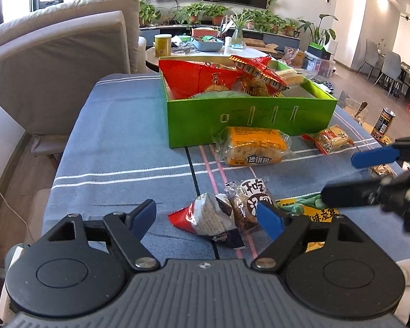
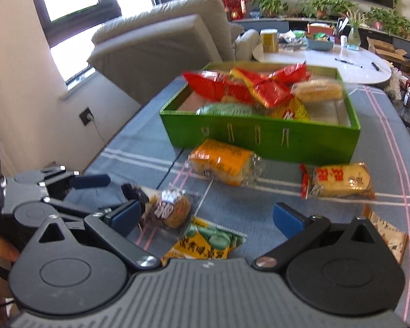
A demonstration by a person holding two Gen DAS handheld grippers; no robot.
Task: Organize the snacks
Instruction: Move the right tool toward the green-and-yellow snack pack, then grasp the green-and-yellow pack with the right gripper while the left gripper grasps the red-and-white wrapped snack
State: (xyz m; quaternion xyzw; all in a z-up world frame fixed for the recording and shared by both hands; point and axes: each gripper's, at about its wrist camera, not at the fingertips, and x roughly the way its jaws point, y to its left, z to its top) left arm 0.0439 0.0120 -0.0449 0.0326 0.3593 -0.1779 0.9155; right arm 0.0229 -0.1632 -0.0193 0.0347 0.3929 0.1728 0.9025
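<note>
Five wrapped snacks lie loose on the blue cloth [image 1: 117, 142] before a green box [image 1: 248, 120] heaped with more packets, too overlapped to count. The left gripper [image 1: 209, 217], jaws apart, straddles a red-and-white packet [image 1: 205, 216] and a brown cake [image 1: 246, 205]; whether its pads touch them is unclear. The right gripper [image 2: 207, 220], jaws also apart and empty, partly hides a yellow-green packet [image 2: 205, 242], while an orange cake [image 2: 224, 164] and a yellow one [image 2: 341, 180] blur beyond.
</note>
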